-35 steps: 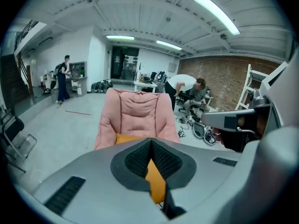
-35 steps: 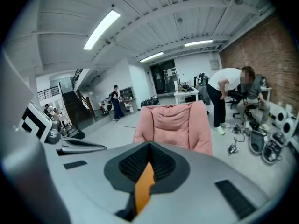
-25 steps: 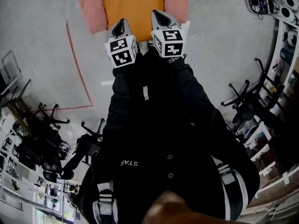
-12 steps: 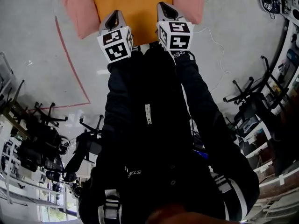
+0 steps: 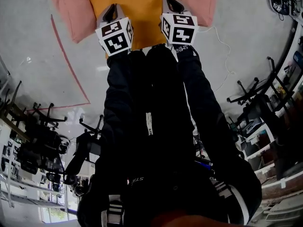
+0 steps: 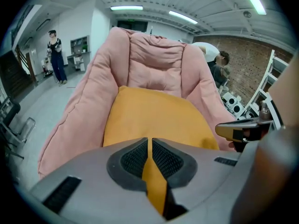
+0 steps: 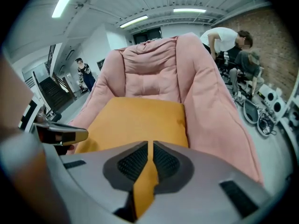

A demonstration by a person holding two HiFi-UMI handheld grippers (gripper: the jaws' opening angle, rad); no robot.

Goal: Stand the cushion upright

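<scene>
An orange cushion (image 5: 137, 4) lies on the seat of a pink padded lounger (image 5: 66, 11), its near edge toward me. My left gripper (image 5: 110, 11) is shut on the left part of that edge. A strip of orange fabric (image 6: 154, 120) shows pinched between its jaws (image 6: 149, 146). My right gripper (image 5: 173, 4) is shut on the right part of the same edge, again with the cushion (image 7: 135, 120) pressed between its jaws (image 7: 150, 150). The lounger's back (image 6: 149, 64) and side bolsters (image 7: 215, 111) rise around the cushion. Each gripper view shows the other gripper at its side.
A red tape line (image 5: 71, 65) runs across the grey floor left of the lounger, and a white cable (image 5: 222, 56) lies to its right. Office chairs (image 5: 251, 103) and shelves crowd the room's edges. People stand and bend in the background (image 6: 56, 55) (image 7: 231, 43).
Both grippers have sunk toward the lounger, still holding the cushion's near edge. In the head view they sit higher in the picture and a little further apart, and the cushion looks wider.
</scene>
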